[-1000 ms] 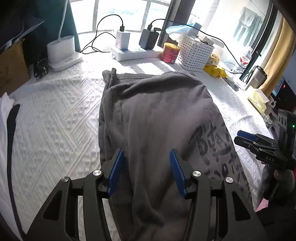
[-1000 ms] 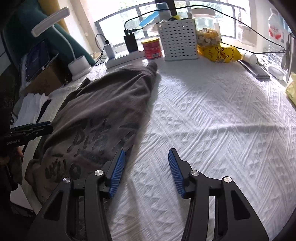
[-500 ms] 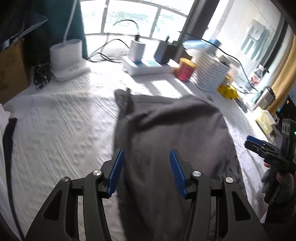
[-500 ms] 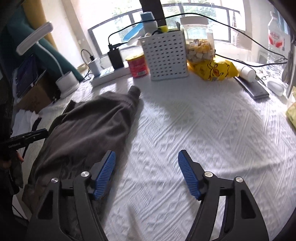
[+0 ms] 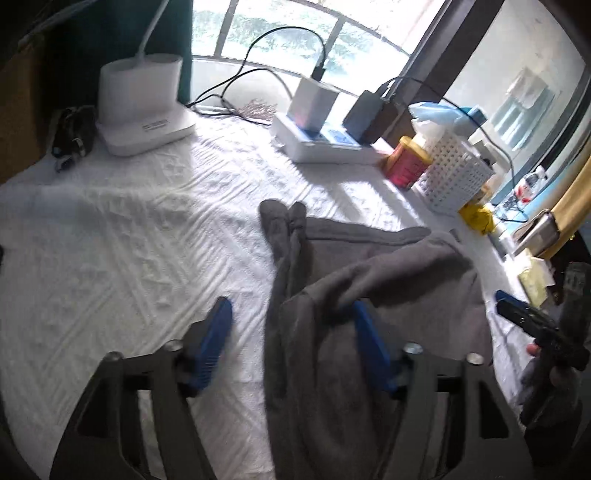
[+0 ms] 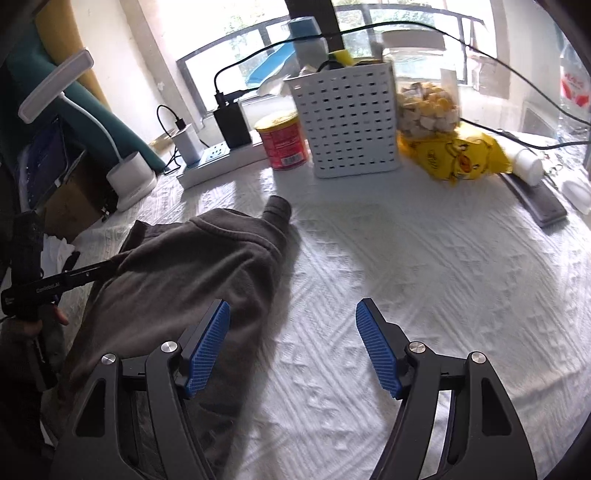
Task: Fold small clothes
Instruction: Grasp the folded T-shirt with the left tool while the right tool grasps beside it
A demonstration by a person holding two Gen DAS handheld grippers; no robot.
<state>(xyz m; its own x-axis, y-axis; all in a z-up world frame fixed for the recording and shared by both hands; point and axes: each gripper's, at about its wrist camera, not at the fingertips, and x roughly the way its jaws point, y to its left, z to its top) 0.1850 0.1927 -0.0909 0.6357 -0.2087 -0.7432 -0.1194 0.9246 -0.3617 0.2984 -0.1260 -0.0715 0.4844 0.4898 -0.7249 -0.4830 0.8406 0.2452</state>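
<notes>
Since the earlier frame the garment (image 5: 369,288) has been doubled over; left gripper (image 5: 291,347) opening over its edge, right gripper (image 6: 291,347) wide, empty; further folds remain.

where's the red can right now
In the right wrist view the red can stands at the table's far edge, between the white power strip on its left and the white basket on its right.

Lay under a white quilted cover (image 6: 424,280), bright with daylight from barred windows (image 5: 280,33). Backed at the far edge by a white lamp base (image 5: 140,99), power strip (image 5: 325,146), red tin (image 6: 284,142), perforated white basket (image 6: 351,122). Hung with yellow curtain (image 5: 576,195) at one side.
</notes>
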